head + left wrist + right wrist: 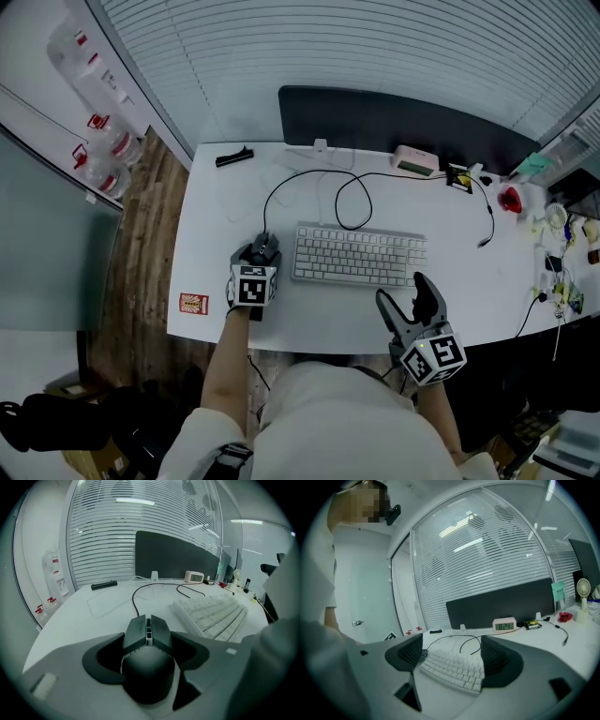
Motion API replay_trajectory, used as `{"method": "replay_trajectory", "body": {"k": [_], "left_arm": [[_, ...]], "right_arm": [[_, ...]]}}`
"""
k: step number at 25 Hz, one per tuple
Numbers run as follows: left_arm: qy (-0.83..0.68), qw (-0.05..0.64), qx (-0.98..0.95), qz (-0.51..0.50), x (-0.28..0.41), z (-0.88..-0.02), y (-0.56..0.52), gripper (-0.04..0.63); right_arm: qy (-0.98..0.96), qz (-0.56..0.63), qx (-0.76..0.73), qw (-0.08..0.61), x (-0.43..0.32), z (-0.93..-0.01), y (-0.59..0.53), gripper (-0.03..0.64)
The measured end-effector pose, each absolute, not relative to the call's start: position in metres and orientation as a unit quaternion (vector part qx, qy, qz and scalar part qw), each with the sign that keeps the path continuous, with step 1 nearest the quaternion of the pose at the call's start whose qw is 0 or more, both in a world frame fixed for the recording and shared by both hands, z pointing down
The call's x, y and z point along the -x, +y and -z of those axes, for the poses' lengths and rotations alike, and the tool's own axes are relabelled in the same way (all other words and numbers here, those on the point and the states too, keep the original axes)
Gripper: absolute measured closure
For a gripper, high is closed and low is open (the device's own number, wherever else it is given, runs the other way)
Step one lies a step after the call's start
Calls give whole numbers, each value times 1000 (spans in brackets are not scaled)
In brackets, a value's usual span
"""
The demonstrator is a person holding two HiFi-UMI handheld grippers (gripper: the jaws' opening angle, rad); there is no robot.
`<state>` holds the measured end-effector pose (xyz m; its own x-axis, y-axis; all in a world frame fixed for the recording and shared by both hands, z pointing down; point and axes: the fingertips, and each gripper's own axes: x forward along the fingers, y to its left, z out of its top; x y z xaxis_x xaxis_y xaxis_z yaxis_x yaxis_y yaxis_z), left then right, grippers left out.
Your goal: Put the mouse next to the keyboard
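One dark grey, angular wired mouse [146, 637] with a pale scroll-wheel slot is lying on the white desk [216, 211], just beside the left end of the white keyboard [359, 255]. Its dark cable [277, 190] is looping away toward the back. The left gripper [260, 255] is slanting down over the mouse, black pads pressing on both its flanks. The right gripper [403, 291] is hovering near the keyboard's front right corner, its jaws standing spread with nothing between them.

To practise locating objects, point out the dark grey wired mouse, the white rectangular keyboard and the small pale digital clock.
dark grey wired mouse [147, 663]: left gripper view, its rounded back.
white rectangular keyboard [359, 255]: head view, middle keys.
small pale digital clock [504, 626]: right gripper view, its display.
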<state>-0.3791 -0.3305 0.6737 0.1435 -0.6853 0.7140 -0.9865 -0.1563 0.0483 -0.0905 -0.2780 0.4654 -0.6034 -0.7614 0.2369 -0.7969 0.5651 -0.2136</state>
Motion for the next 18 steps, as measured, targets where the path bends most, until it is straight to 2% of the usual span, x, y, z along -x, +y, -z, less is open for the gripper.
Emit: {"method": "replay_trajectory", "body": {"k": [11, 18], "left_arm": [[-596, 257, -718, -251, 358, -635, -317, 291], [-593, 222, -737, -235, 321, -600, -315, 291]], "right_arm": [[-875, -144, -462, 36, 68, -454, -265, 249], [-873, -140, -467, 25, 40, -453, -257, 249]]}}
